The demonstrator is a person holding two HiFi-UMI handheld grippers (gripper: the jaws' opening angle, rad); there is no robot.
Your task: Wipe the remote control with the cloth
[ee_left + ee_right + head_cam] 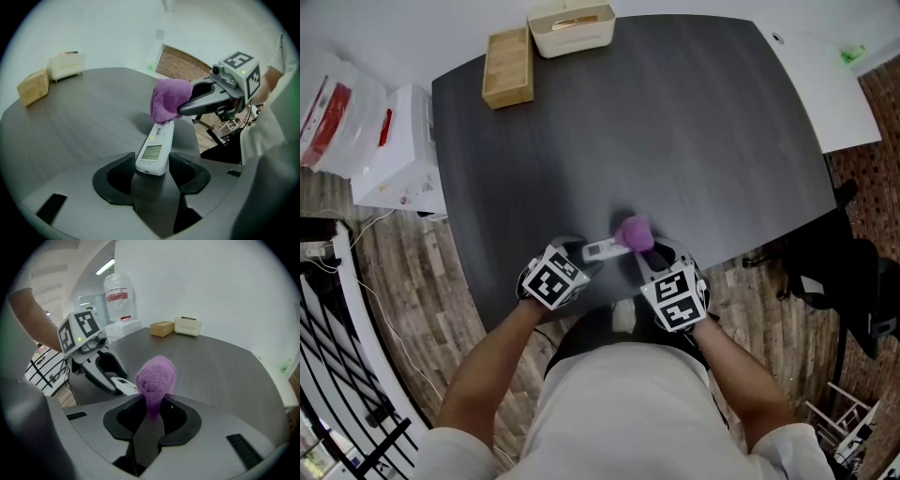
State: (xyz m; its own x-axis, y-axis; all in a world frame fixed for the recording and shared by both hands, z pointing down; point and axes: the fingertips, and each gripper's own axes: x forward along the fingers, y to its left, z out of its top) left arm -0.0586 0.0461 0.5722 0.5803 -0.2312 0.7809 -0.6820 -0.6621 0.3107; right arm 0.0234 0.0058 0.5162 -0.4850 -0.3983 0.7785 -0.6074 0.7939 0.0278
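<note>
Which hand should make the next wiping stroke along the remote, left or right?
Right. The right tongs pinch the purple cloth at the far end of the remote control, while the left tongs are occupied holding the remote.

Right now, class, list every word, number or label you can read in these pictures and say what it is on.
Nothing is legible.
remote control: print under its screen, too small.
plastic bag: red label, blurred.
white box: small print, blurred.
marker cube: square pattern, no words.
</note>
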